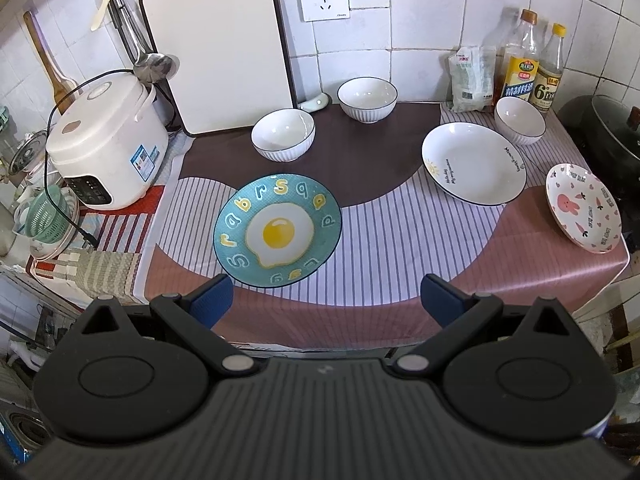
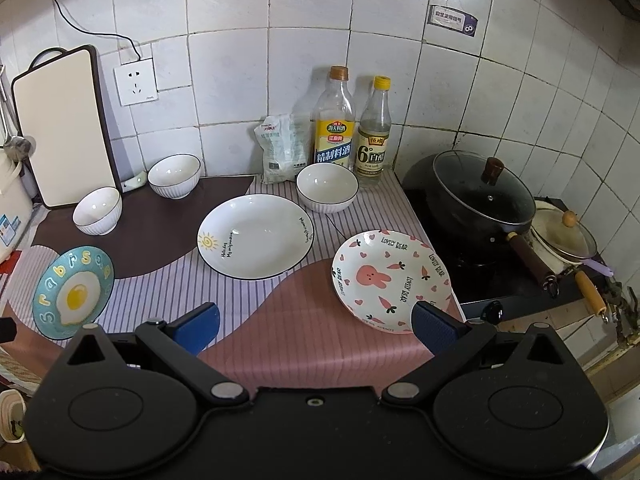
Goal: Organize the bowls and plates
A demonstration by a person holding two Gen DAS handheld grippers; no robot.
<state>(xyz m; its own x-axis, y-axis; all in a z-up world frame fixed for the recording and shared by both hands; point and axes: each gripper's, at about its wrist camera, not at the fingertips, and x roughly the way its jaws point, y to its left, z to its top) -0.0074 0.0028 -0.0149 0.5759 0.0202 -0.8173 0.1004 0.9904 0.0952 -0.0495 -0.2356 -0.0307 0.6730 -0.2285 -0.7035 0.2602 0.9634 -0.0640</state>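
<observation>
A teal plate with a fried-egg picture point(image 1: 277, 230) point(image 2: 73, 291) lies on the cloth just beyond my left gripper point(image 1: 326, 298), which is open and holds nothing. A large white plate point(image 1: 474, 163) point(image 2: 256, 236) sits mid-table. A pink rabbit plate point(image 1: 584, 207) point(image 2: 391, 279) lies at the right edge, its near rim beside my open right gripper point(image 2: 316, 324). Three white ribbed bowls stand toward the back: one by the cutting board point(image 1: 283, 134) point(image 2: 97, 210), one at the wall point(image 1: 367, 99) point(image 2: 174, 175), one by the bottles point(image 1: 520, 120) point(image 2: 327, 187).
A white rice cooker point(image 1: 105, 146) and leaning cutting board point(image 1: 218, 46) stand at the back left. Two bottles point(image 2: 352, 126) and a bag point(image 2: 282, 148) stand against the wall. A lidded black wok point(image 2: 482, 198) and a small pot point(image 2: 566, 238) sit on the stove at the right.
</observation>
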